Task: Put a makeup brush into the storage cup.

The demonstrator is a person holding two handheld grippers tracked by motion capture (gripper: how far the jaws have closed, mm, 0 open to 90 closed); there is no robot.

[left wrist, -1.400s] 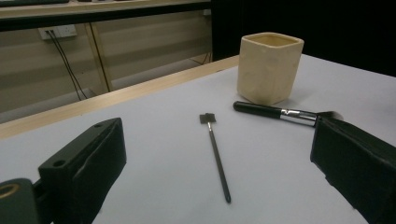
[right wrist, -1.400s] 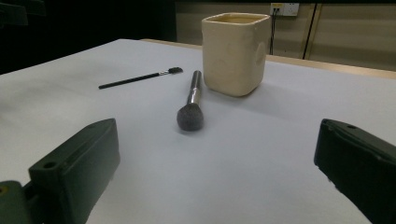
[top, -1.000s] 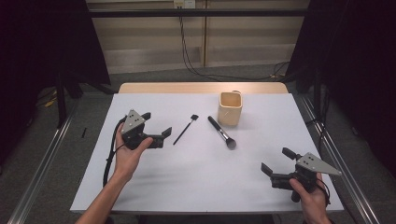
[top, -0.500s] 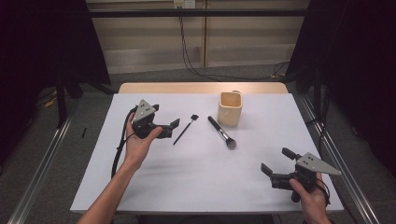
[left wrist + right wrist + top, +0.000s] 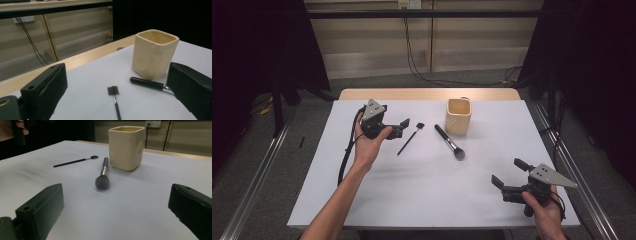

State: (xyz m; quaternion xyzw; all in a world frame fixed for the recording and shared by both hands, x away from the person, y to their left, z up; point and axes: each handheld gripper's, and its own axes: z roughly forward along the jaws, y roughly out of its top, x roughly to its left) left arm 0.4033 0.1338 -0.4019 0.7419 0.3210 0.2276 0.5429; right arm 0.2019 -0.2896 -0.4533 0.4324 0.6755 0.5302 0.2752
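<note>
On the tabletop [image 5: 422,200] I judge the approach step: left of the cup [image 5: 458,116] lie the big brush [image 5: 449,141] and thin brush [image 5: 410,138], my wide-open left claw [image 5: 403,127] must lower onto the thin one, the right claw [image 5: 507,172] waiting wide, empty.

high: above, looking down | gripper views: low, near table | shared: cup [image 5: 458,116]

Matt white paper-like sheet [image 5: 422,190] over pale wooden worktop [image 5: 427,94]; smooth cream square ceramic-looking cup [image 5: 458,116]; glossy black-handled makeup brush [image 5: 449,141], shiny metal ferrule; matt black tongs.
</note>
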